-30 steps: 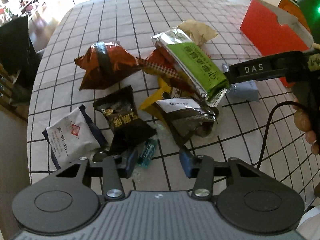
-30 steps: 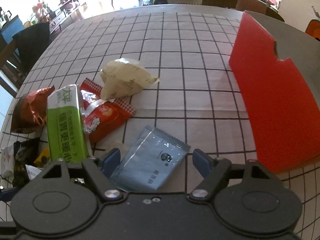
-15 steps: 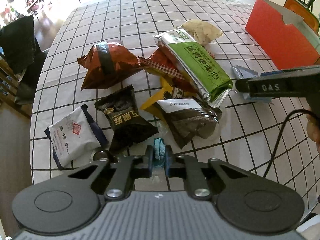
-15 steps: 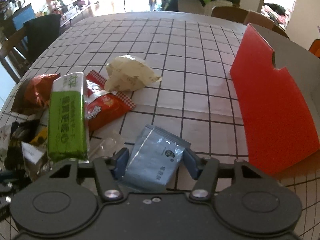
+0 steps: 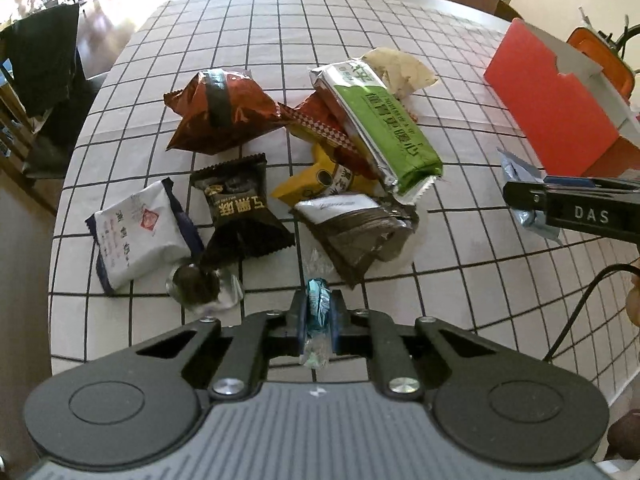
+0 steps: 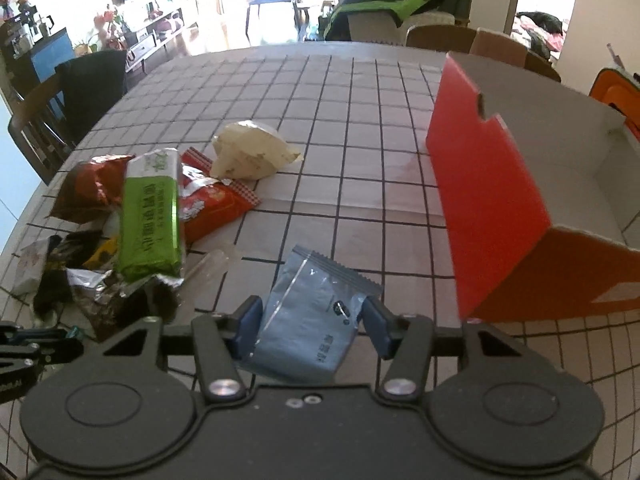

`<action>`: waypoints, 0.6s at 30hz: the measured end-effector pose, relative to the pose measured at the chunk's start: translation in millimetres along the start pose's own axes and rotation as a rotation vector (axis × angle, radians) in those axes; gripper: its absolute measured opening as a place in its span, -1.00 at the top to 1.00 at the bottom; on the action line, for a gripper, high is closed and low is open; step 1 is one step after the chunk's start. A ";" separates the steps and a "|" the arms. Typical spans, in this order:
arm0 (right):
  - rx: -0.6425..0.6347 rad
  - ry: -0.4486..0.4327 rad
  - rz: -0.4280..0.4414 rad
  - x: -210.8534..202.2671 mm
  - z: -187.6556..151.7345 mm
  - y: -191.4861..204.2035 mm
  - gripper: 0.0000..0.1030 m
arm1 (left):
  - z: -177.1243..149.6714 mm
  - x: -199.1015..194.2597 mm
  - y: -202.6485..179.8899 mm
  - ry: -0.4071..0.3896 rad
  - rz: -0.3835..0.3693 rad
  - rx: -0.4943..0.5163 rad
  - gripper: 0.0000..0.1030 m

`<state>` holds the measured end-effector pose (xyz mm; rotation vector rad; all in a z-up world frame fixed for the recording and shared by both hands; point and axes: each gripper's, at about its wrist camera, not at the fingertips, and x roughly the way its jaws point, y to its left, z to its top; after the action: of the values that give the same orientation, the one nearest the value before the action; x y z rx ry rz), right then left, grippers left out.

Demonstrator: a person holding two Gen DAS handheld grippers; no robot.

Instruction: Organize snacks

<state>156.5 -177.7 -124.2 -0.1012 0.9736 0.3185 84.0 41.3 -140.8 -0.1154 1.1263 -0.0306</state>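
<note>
Between the blue pads of the left gripper [image 5: 318, 316] sits a small teal candy [image 5: 317, 308]; the jaws are fully closed on it, and the wrapper sticks out in front and behind. The right gripper [image 6: 311, 322] has a pale blue sachet [image 6: 310, 320] between its fingers, and its jaws are closing at this moment. The pads seem to press the two side edges of the sachet, which already looks lifted from the table [image 6: 340, 128] and bends a little.

Just beside the left gripper lie a clear-wrapped dark sweet [image 5: 196, 284], a white packet [image 5: 138, 232] and a black packet [image 5: 240, 212]. Further out is the heap: a brown foil packet [image 5: 360, 228], a yellow packet [image 5: 312, 188], a long green bar [image 5: 384, 124] lying on top of a red packet [image 5: 320, 120], a dark red bag [image 5: 220, 108] and a beige packet [image 5: 400, 68]. The red box [image 6: 488, 200] stands open on the right side, near the right gripper but well apart from the left one.

I judge the boxing has only begun, since I see nothing in the part of the box that shows. The risk is mostly in the grips. The sachet is flat and slippery, held only by its edges, so it may buckle and slide out on the way to the box. The candy is held partly by its loose wrapper, so it may twist or drop. Both grippers also work close together, and they may bump at the box opening.
</note>
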 end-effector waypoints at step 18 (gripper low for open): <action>0.007 -0.077 -0.025 -61.9 -25.3 11.0 0.31 | -24.1 -36.2 4.9 -0.071 -0.037 0.021 0.78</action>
<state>100.8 -186.6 -86.7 -0.0937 0.8967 0.2940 46.5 47.3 -119.1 -0.1177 1.0531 -0.0703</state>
